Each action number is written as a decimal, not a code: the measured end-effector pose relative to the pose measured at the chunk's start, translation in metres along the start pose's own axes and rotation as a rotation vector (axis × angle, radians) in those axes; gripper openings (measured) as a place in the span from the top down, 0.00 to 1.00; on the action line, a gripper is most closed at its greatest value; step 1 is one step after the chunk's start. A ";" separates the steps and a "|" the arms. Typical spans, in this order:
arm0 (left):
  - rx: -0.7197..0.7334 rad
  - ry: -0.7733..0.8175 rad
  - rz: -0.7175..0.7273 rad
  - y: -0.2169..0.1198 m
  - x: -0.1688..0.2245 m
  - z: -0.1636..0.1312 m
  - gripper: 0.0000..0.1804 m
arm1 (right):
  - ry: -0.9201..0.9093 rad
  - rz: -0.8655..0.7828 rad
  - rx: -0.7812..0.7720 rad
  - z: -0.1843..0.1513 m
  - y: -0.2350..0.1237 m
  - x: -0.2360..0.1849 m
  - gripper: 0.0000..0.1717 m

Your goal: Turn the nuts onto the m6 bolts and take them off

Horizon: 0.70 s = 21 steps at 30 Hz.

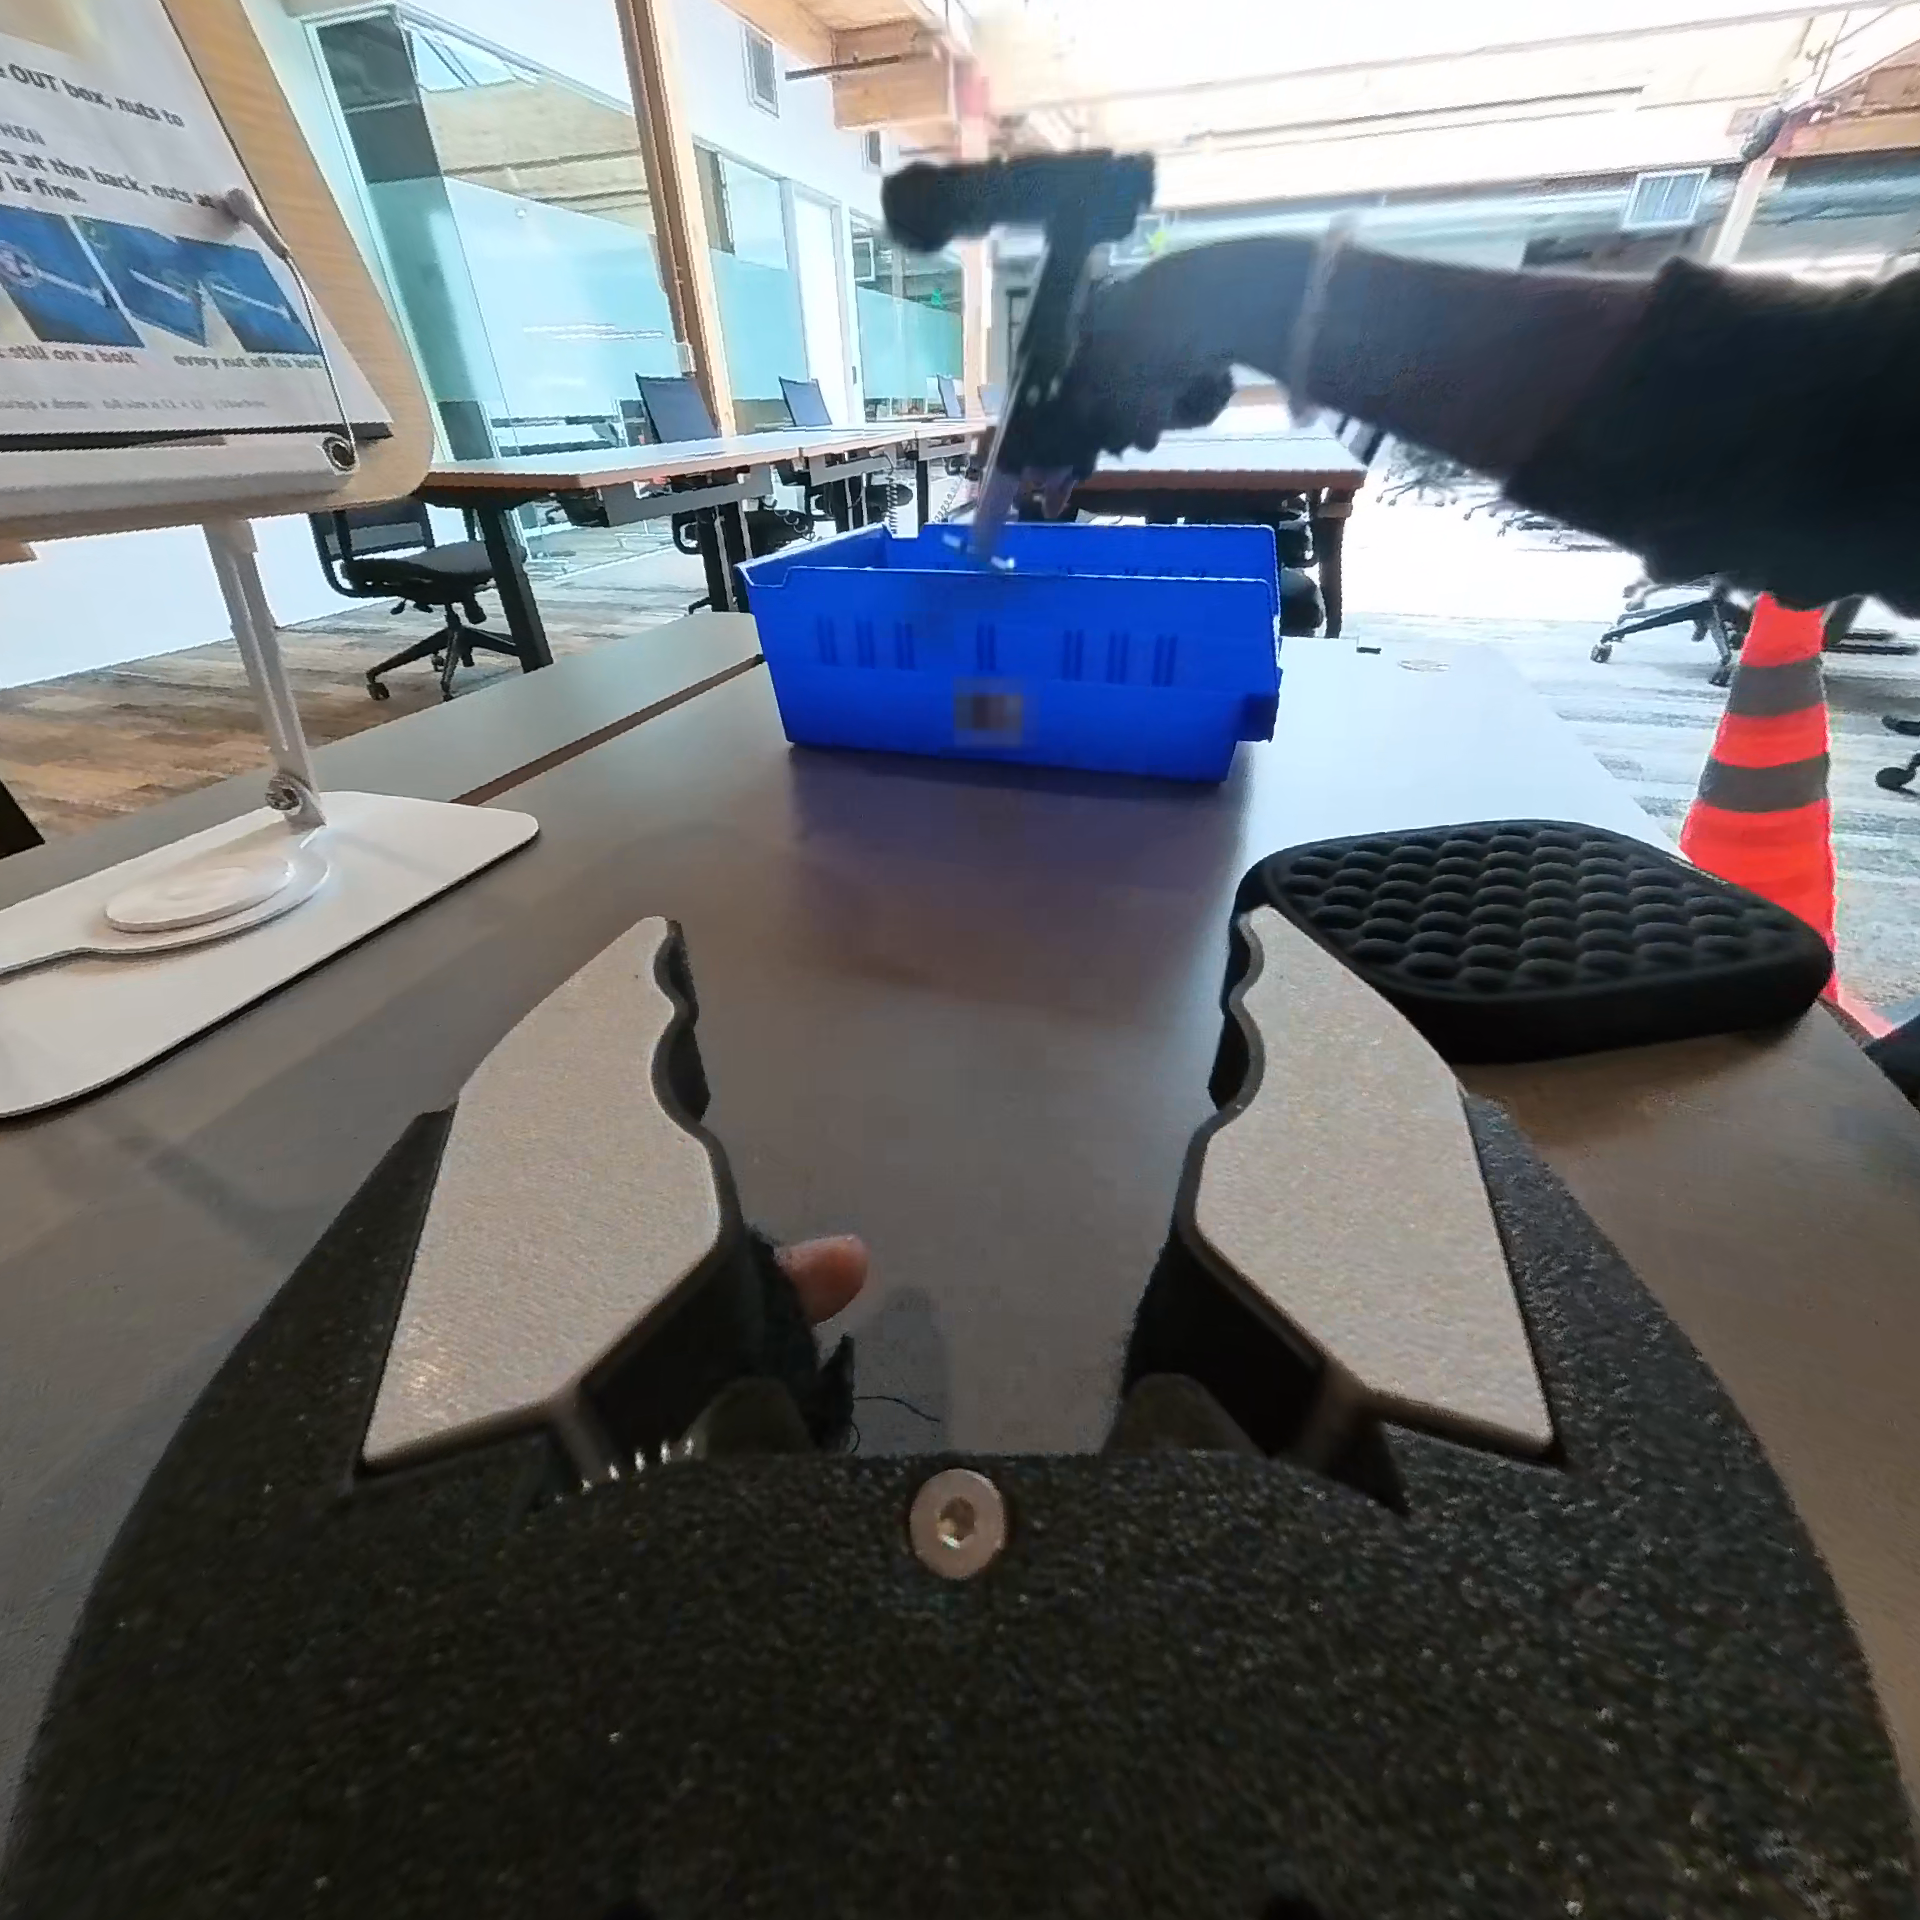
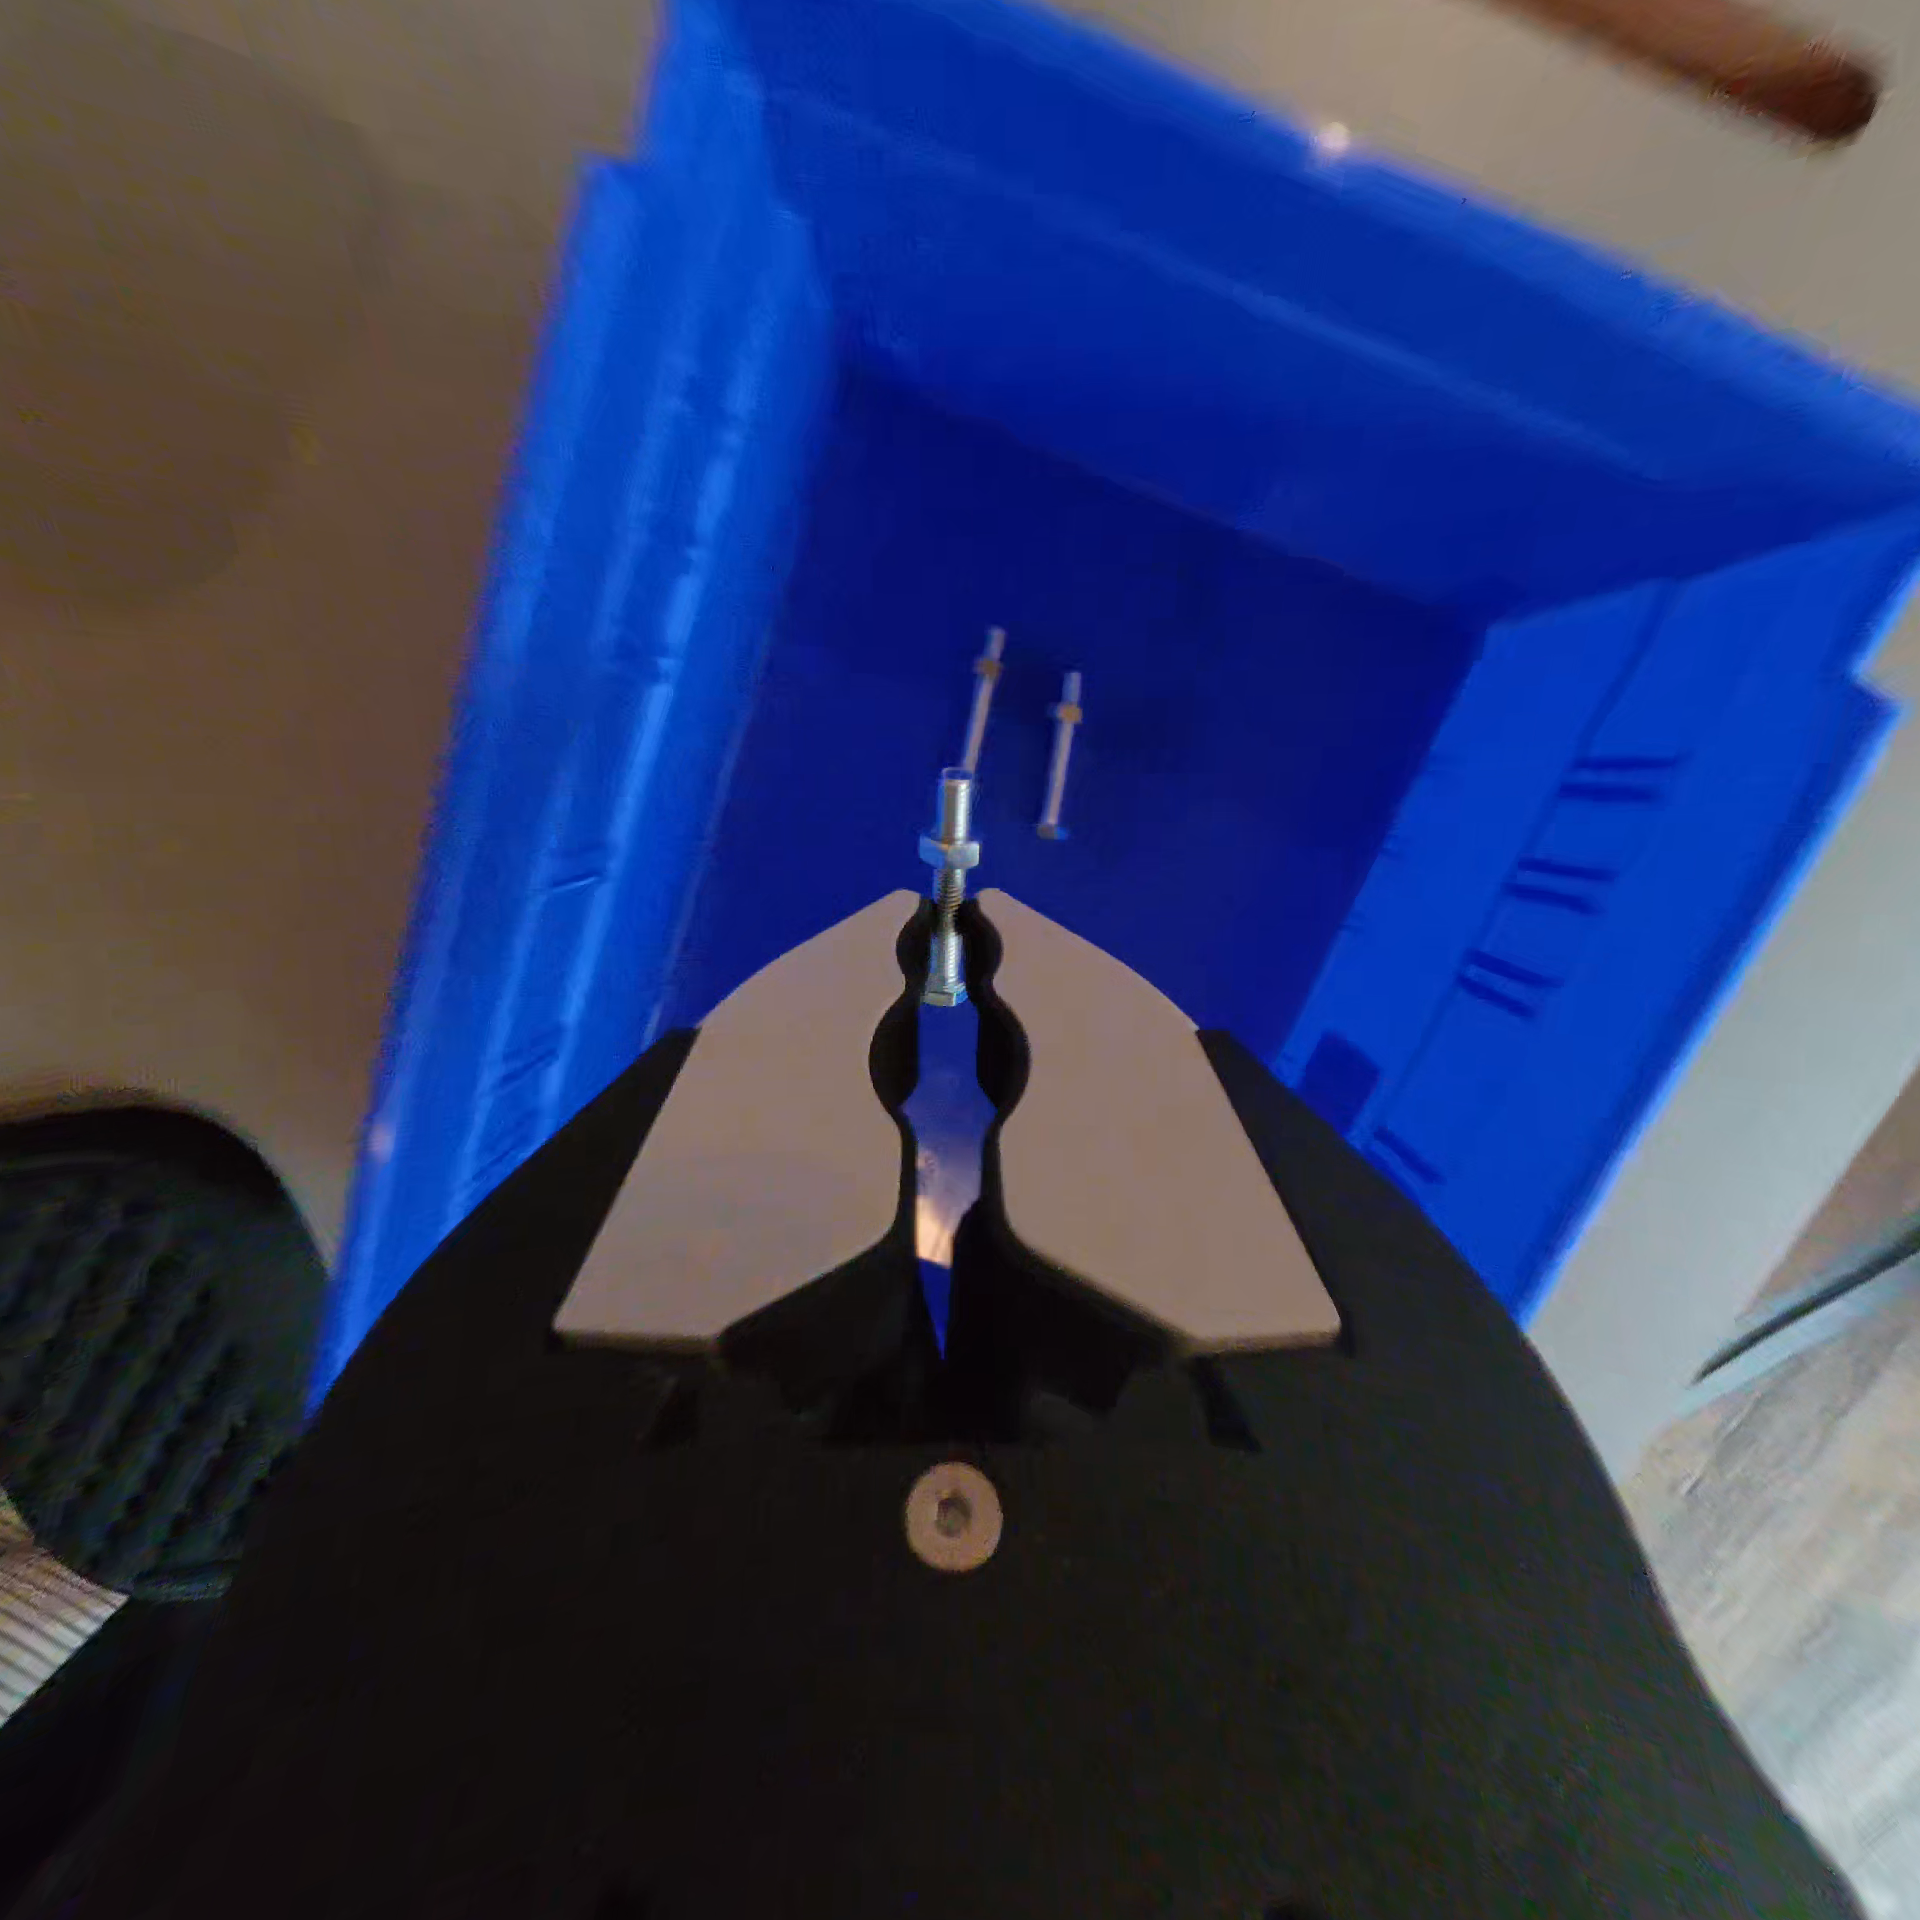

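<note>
My right gripper point(image 2: 948, 902) is shut on a silver bolt point(image 2: 948, 956) that points forward out of the fingertips, with a hex nut point(image 2: 950, 852) threaded on its shaft. It hangs above the open blue bin point(image 2: 1195, 343). Two more bolts with nuts on them point(image 2: 1060, 753) lie on the bin's floor. In the left wrist view the right gripper point(image 1: 992, 540) is blurred and dips into the blue bin point(image 1: 1013, 665) at the far side of the table. My left gripper point(image 1: 956, 977) is wide open and empty, low over the dark table point(image 1: 935, 935).
A black honeycomb pad point(image 1: 1538, 925) lies right of my left gripper. A white stand point(image 1: 208, 883) with an instruction sheet is at the left. An orange cone point(image 1: 1766, 769) stands past the table's right edge. A gloved hand point(image 1: 800, 1288) shows under the left fingers. My right fingertips sit around 40 cm from my left ones.
</note>
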<state>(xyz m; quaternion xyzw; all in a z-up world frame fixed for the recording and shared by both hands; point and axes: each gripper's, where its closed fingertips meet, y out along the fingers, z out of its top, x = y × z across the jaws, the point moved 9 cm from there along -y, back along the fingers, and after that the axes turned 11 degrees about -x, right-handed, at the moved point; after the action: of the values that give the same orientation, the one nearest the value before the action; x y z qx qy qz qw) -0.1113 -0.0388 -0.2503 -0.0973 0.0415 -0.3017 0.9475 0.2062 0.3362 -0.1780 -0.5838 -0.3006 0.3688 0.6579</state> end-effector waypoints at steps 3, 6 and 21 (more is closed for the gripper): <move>0.000 -0.001 -0.002 0.000 0.000 0.000 0.46 | 0.077 0.024 -0.089 0.006 0.035 0.026 0.97; 0.006 -0.012 -0.005 -0.001 -0.001 0.000 0.46 | 0.115 0.008 -0.139 0.010 0.052 0.039 0.97; -0.004 -0.005 -0.014 0.000 0.000 0.000 0.47 | 0.090 -0.070 -0.258 0.019 0.083 0.045 0.97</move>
<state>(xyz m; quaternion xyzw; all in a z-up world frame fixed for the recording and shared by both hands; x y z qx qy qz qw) -0.1115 -0.0383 -0.2504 -0.1003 0.0393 -0.3081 0.9452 0.2043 0.3876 -0.2589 -0.6688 -0.3356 0.2774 0.6026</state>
